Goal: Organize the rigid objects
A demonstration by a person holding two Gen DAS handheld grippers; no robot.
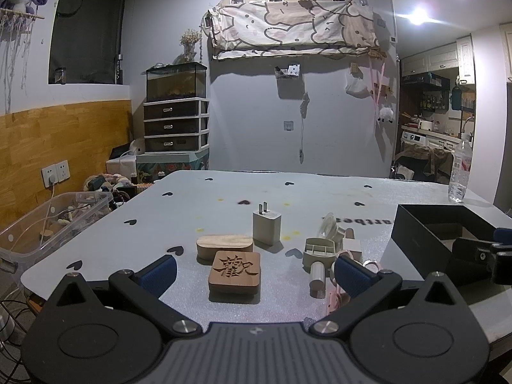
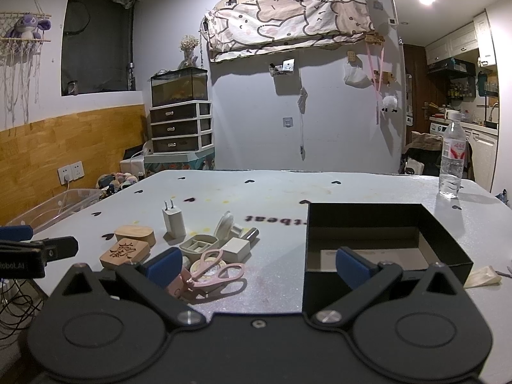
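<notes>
The left gripper hovers low with its blue pads wide apart, nothing between them; ahead lies a square carved wooden block. Pink scissors are partly hidden. The right gripper also gapes empty, before the matte black box.

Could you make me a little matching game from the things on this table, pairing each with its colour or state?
Things:
1. charger plug
2. scissors
3. open box
4. water bottle

Descriptions:
A. clear plastic, standing upright near the far right corner
B. white, standing with prongs up
C. black, nearly empty
D. pink handles, lying on a tape roll

Pairs: 1-B, 2-D, 3-C, 4-A
</notes>
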